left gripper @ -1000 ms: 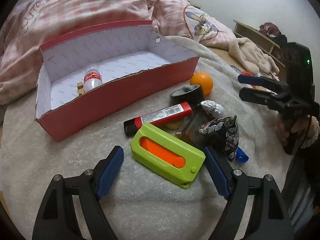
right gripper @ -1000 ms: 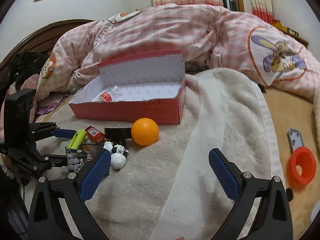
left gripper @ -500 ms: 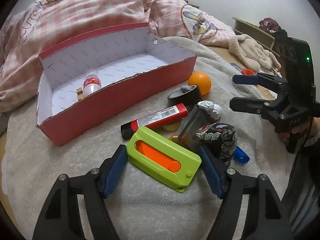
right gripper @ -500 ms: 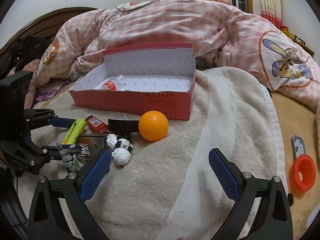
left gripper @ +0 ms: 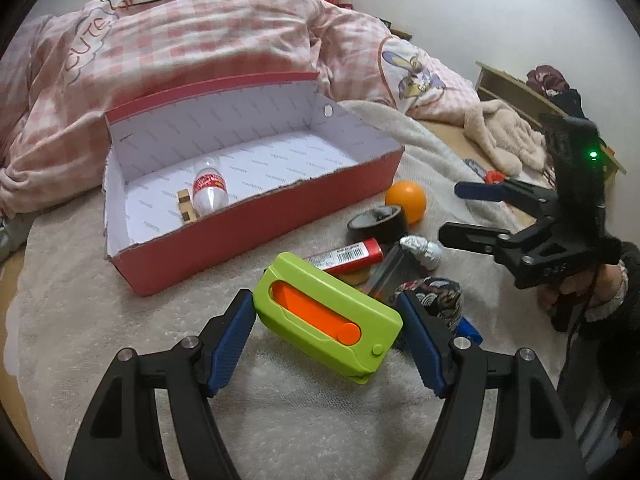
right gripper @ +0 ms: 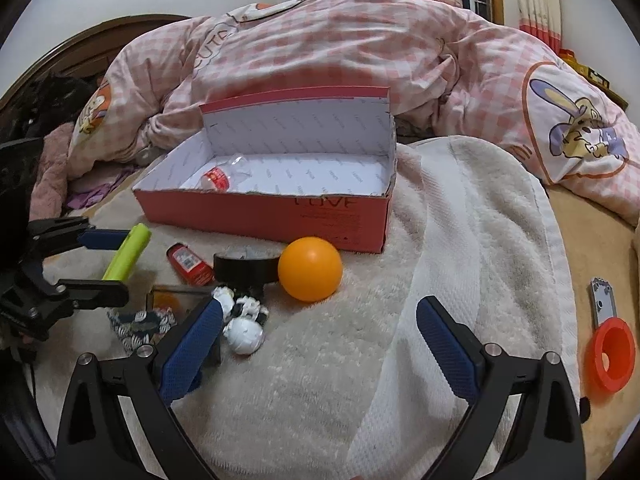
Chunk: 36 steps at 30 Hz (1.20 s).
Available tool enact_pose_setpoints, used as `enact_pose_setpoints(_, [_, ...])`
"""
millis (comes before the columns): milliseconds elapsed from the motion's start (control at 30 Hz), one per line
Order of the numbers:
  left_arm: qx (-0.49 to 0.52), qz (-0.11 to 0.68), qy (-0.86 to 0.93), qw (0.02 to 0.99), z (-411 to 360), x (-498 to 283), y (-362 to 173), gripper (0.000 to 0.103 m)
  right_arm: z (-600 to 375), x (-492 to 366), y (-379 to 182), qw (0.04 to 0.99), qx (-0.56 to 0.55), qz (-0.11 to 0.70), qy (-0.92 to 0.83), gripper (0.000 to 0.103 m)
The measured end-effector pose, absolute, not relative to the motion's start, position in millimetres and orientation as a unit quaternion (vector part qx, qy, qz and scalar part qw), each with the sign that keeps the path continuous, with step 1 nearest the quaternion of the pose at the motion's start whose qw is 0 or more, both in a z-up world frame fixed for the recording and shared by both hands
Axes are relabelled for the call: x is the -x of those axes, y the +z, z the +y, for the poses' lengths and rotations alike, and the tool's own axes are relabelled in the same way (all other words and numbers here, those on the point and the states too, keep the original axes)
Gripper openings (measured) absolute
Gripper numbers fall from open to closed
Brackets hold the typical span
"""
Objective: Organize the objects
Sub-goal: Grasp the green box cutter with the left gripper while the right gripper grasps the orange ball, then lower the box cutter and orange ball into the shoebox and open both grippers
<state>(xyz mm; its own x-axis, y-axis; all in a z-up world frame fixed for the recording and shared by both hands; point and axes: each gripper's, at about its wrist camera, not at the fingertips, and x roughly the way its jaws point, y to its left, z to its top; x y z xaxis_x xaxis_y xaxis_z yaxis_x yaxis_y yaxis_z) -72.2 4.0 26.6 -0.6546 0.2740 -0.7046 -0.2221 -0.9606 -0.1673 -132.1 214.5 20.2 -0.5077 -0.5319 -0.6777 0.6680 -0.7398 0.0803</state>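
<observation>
The left gripper (left gripper: pixel 326 326) is clamped on the green-and-orange case (left gripper: pixel 326 314) — both blue pads press its two ends, and the case sits tilted above the white towel (left gripper: pixel 312 420), in front of the red box (left gripper: pixel 256 236). The right gripper (right gripper: pixel 320 340) hovers with its jaws wide apart and nothing between them. Just ahead of it lies the orange ball (right gripper: pixel 310 268), touching the black tape roll (right gripper: pixel 244 266). Inside the box lie a small plastic bottle (left gripper: pixel 208 192) and a wooden block (left gripper: pixel 186 210) — side by side.
</observation>
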Motion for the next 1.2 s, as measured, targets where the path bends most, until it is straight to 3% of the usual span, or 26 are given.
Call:
enact_pose_setpoints(167, [0.388,-0.035,0.910,0.139,2.4,70.0,29.2,0.073,207.7,151.2,13.3,0.342,-0.392,0.077,-0.850,0.080])
enact_pose_setpoints(433, [0.383,-0.058,0.914,0.121,-11.2,68.0,29.9,0.073,193.2,157.1,11.8,0.332,-0.389,0.098,-0.853,0.077])
enact_pose_setpoints(667, [0.378,-0.072,0.916,0.113,-20.6,67.9,33.1,0.073,185.3,156.8,10.3,0.332,-0.388,0.115,-0.852,0.059])
enact_pose_setpoints(767, [0.378,-0.072,0.916,0.113,-21.0,67.7,33.2,0.073,185.6,154.6,11.4,0.340,-0.384,0.114,-0.851,0.041])
enact_pose_setpoints(1200, [0.368,-0.084,0.920,0.105,-24.8,68.6,41.7,0.073,185.8,146.8,16.5,0.355,-0.378,0.117,-0.847,0.041])
